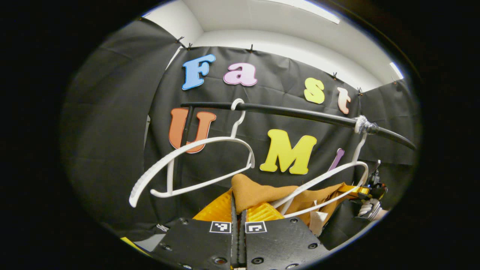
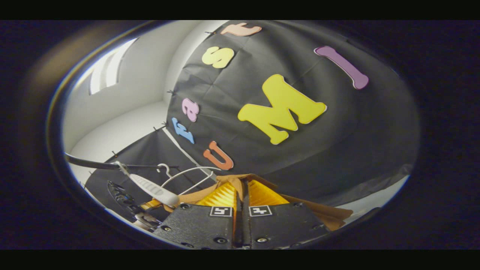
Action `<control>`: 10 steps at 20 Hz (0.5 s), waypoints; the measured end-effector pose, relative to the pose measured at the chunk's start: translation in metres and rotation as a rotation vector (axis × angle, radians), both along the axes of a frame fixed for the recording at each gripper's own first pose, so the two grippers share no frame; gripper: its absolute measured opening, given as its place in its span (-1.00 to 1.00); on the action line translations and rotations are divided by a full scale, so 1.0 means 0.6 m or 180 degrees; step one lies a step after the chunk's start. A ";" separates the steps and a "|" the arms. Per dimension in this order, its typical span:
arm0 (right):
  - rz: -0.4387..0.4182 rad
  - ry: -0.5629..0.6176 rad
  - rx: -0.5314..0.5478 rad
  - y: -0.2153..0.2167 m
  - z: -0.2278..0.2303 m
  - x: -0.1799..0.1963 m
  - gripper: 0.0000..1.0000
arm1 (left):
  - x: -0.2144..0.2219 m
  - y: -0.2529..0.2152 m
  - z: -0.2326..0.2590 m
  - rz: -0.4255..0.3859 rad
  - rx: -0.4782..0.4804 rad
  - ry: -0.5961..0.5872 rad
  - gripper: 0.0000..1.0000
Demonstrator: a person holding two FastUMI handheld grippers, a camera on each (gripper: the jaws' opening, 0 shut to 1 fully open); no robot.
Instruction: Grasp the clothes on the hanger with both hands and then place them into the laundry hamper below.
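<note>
A mustard-brown garment [image 1: 258,192] is bunched low in the left gripper view, and my left gripper [image 1: 239,210] is shut on its edge. The cloth stretches right behind the arm and lower bar of a white hanger [image 1: 325,179] that hooks on the black rail [image 1: 300,113]. At its far end are the other gripper [image 1: 373,186] and a gloved hand [image 1: 369,207]. In the right gripper view, my right gripper [image 2: 242,191] is shut on the same garment [image 2: 330,216], which drapes off to the right. The white hanger [image 2: 152,187] lies to the left there.
A second white hanger [image 1: 195,165], bare, hangs tilted on the rail's left part beside the rail's upright post [image 1: 186,131]. Black cloth walls close in behind and to both sides. A white ceiling [image 1: 285,33] is overhead. The rail [image 2: 93,164] and the other gripper [image 2: 127,207] are at lower left in the right gripper view.
</note>
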State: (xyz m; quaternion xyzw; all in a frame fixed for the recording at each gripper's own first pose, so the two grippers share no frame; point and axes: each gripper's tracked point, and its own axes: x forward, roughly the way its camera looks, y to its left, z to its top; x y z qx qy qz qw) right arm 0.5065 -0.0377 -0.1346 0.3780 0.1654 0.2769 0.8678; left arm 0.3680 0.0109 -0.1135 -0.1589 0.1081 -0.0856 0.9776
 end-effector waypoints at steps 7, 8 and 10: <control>0.0212 0.0153 -0.0351 0.048 -0.083 -0.050 -0.93 | -0.044 0.035 -0.106 0.0373 -0.0051 0.0470 -1.00; 0.0218 0.0183 -0.0372 0.052 -0.092 -0.054 -0.94 | -0.050 0.037 -0.119 0.0407 0.0003 0.0541 -1.00; 0.0241 0.0238 -0.0435 0.057 -0.110 -0.065 -0.94 | -0.067 0.032 -0.141 0.0429 0.0149 0.0633 -1.00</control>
